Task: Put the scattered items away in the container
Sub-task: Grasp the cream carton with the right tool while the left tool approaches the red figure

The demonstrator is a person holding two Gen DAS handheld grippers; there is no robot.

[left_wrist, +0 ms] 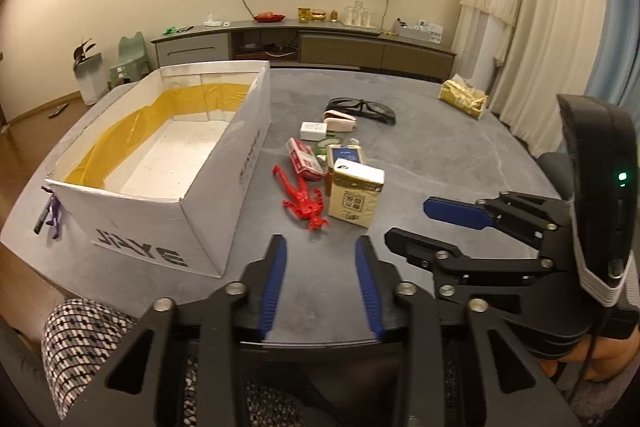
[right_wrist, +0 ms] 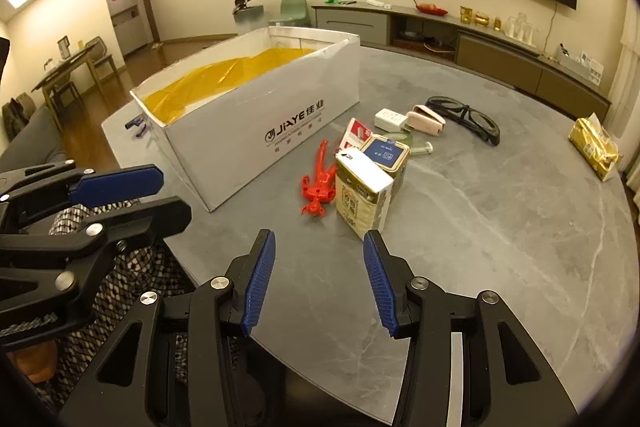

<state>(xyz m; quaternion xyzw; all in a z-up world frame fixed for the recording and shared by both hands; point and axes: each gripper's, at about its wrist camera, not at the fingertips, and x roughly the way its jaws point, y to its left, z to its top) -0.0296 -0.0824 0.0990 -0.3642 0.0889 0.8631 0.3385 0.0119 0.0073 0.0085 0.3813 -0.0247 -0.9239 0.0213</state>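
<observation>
A white cardboard box [left_wrist: 224,163] [right_wrist: 280,115] with yellow tape inside stands open on the grey table. To its right lies a cluster: a red toy figure [left_wrist: 304,201] [right_wrist: 320,183], a gold carton [left_wrist: 354,193] [right_wrist: 362,195], a tin with a blue label [left_wrist: 346,155] [right_wrist: 386,153], a red card pack [left_wrist: 304,159], a white charger [left_wrist: 314,131] [right_wrist: 388,119], a pink stapler [left_wrist: 340,121] [right_wrist: 426,119] and black glasses [left_wrist: 362,109] [right_wrist: 466,119]. My left gripper [left_wrist: 322,247] is open, short of the red toy. My right gripper [right_wrist: 320,239] is open, just short of the carton.
A gold tissue pack [left_wrist: 464,97] [right_wrist: 596,143] lies at the table's far right. A purple figure [left_wrist: 54,213] and a marker [left_wrist: 42,215] lie left of the box. A patterned sleeve [left_wrist: 80,331] shows below. A TV cabinet [left_wrist: 304,43] stands behind the table.
</observation>
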